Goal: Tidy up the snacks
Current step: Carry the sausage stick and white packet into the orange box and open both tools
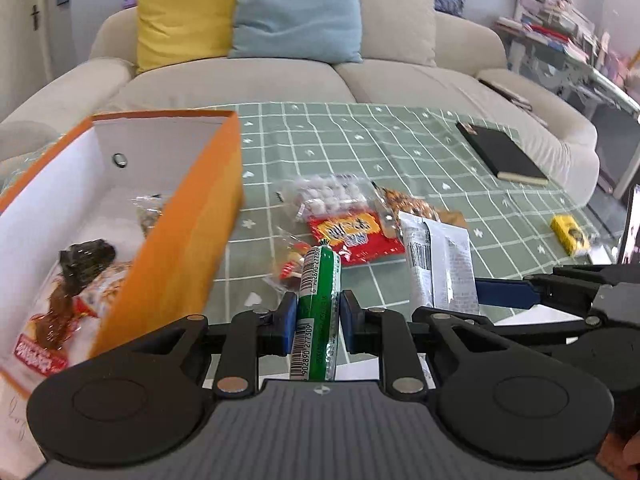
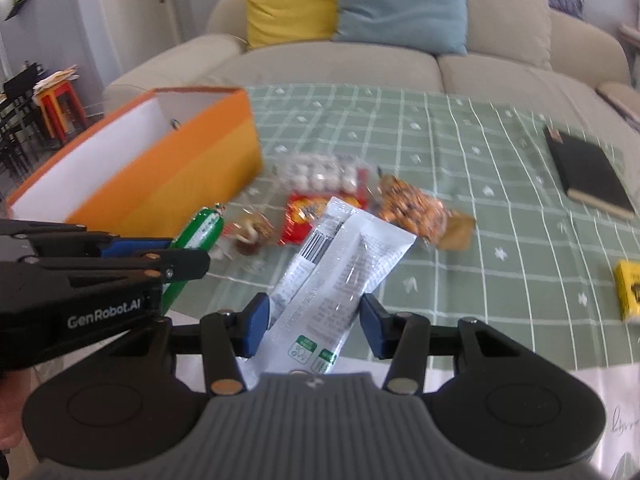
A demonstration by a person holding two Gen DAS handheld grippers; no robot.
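- A green foil-wrapped sausage stick with a white barcode strip (image 1: 318, 312) is held upright between the narrowly set blue pads of the left gripper (image 1: 318, 316), clear of the green checked tablecloth (image 1: 400, 148).
- A flat white-and-grey plastic snack pouch (image 2: 340, 264) is clamped at its lower end by the right gripper (image 2: 314, 326), whose fingers are set about half apart on the pouch; its upper end leans away over the cloth.
- The open orange cardboard box with a white inside (image 1: 188, 216) stands at the table's left side, just beside the left gripper; a few wrapped snacks (image 1: 80, 280) are already seen inside it.
- Loose packets remain near the table's middle: a clear bag of pale round sweets (image 1: 328, 196), a red-and-yellow packet (image 1: 356, 236), an orange-brown wrapped snack (image 1: 408, 204) and a small clear wrapper (image 1: 288, 264).
- A black notebook (image 1: 500, 156) and a small yellow box (image 1: 570, 234) lie toward the right edge, well apart from the pile.
- The step in hand is judged to be the carrying of two picked snacks toward the box, with the sorting partly done.
- For the next move, the sausage must be brought over the near orange wall without the rim being struck, then released inside; the pouch, being floppy, should be lowered flat.
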